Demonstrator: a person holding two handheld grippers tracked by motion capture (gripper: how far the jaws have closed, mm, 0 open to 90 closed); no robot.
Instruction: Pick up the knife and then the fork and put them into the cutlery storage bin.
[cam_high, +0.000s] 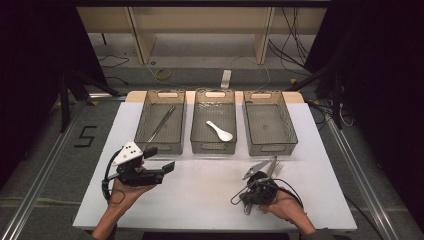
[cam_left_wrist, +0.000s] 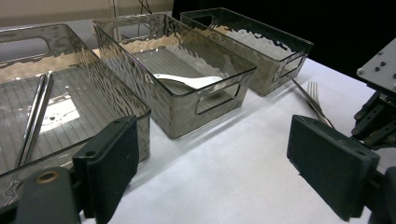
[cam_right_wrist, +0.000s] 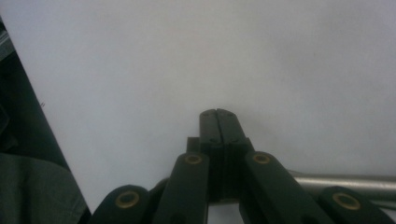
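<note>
Two grippers over table (cam_high: 210, 195): left gripper (cam_left_wrist: 212, 175) gaping, empty, aimed at bins; right gripper (cam_right_wrist: 218, 114) pressed together, clamped on fork (cam_high: 276, 167), tines poking past it toward right bin (cam_high: 270, 125).

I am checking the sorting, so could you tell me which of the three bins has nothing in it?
The rightmost bin; the others hold chopsticks and a white spoon.

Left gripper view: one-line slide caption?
Open left tongs face three clear bins: chopsticks, white spoon, one empty; fork alongside.

A black figure "5" (cam_high: 85, 136) is taped on the grey floor (cam_high: 50, 150) left of the table.
</note>
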